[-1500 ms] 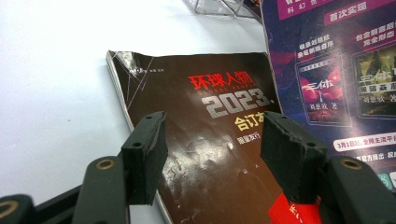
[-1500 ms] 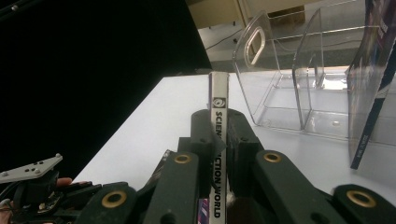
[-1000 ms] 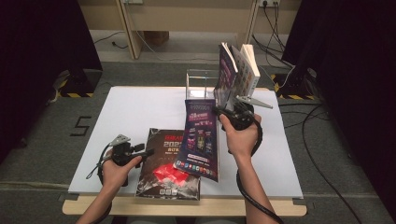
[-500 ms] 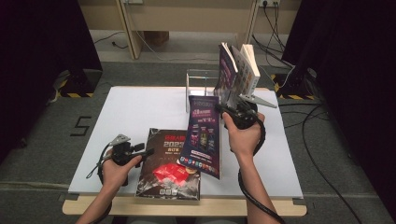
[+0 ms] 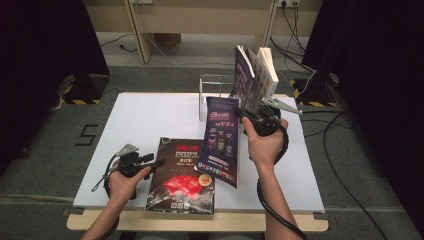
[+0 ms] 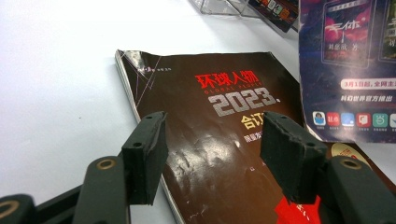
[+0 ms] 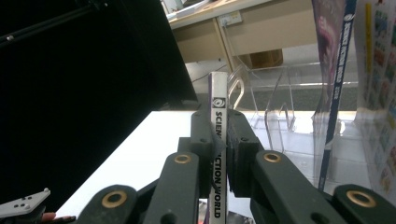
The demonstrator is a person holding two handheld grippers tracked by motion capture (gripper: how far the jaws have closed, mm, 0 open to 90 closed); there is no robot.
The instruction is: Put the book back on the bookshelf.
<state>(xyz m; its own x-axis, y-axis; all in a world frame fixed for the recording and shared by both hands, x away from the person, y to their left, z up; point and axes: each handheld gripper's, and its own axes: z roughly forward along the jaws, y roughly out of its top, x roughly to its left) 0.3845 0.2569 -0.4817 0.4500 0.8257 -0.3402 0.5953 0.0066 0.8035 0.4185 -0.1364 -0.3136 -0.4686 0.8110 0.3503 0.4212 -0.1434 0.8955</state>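
White table (image 5: 150, 120) under my work. Dark 2023 magazine (image 5: 181, 176) lies flat at table's near edge. Clear acrylic rack (image 5: 215, 82) stands at table's far edge; books (image 5: 257, 75) lean in rack's right end. Grey floor, cables (image 5: 345, 125) right of table.

A purple magazine (image 5: 221, 140) is held by its white spine, marked "SCIENCE FICTION WORLD", between closed jaws. It is tilted, with its lower edge resting on the dark magazine (image 5: 181, 176). The dark magazine, printed with "2023" and red artwork, lies flat on the desk (image 5: 150, 117), partly beneath the purple magazine's lower corner.
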